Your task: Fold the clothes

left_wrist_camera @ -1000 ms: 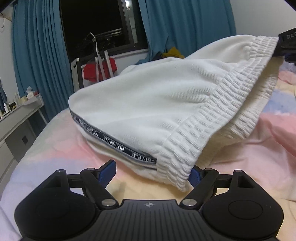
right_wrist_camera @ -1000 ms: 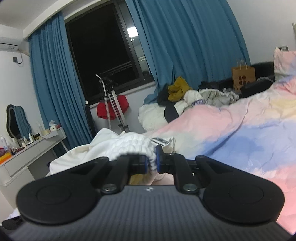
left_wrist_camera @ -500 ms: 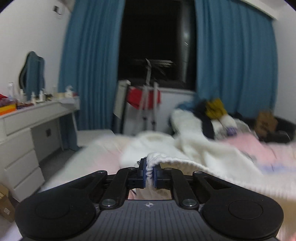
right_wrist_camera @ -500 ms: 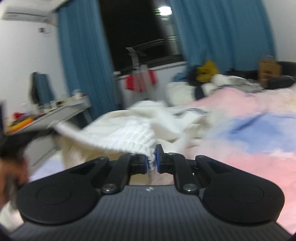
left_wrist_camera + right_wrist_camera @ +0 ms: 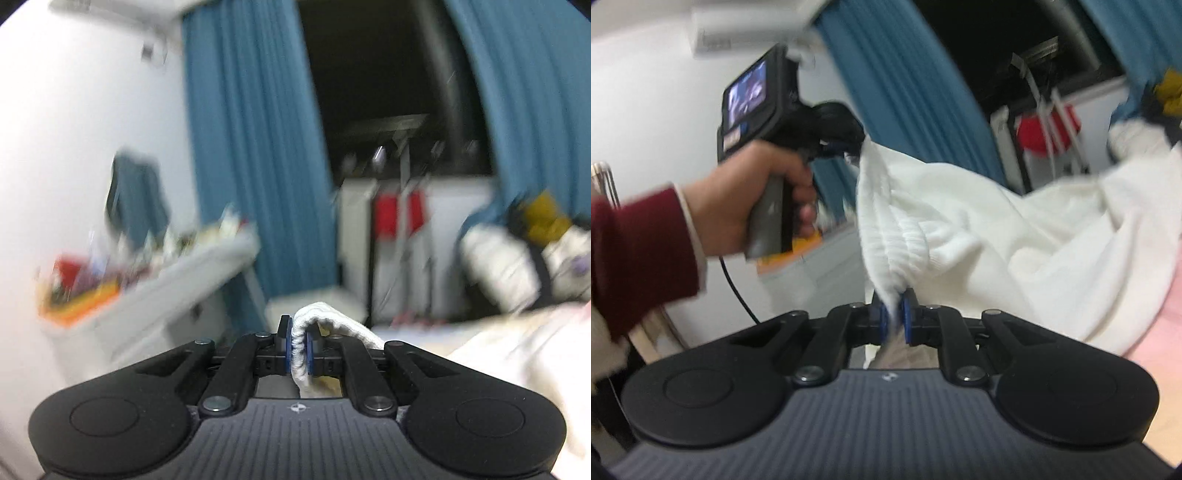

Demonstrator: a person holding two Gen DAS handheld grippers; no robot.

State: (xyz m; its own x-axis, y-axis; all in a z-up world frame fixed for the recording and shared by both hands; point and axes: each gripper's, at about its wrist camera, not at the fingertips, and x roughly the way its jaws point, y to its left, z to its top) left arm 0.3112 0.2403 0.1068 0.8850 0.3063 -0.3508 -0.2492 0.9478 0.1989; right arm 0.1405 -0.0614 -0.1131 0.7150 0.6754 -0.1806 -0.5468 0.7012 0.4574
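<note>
1. White, ribbed-knit fabric is the whole story here: a soft white garment with an elasticated waistband (image 5: 897,236) hangs lifted between both grippers, its body trailing toward 3 o'clock onto the pink bedspread (image 5: 1167,325).
2. The right gripper (image 5: 895,319) is clenched on one end of the waistband, at its own 12 o'clock.
3. The left gripper (image 5: 299,349) is likewise clamped on bunched waistband; from the right wrist view it sits up at 11 o'clock, in the person's left hand (image 5: 746,206).
4. The waistband's long axis therefore runs steeply from right gripper up to left, with slack between.
5. Judged from this, the next move needs the two grippers drawn apart and levelled to stretch the band; both are equally engaged.
6. Heavy blur obscures the blue curtains (image 5: 255,147) and background.
</note>
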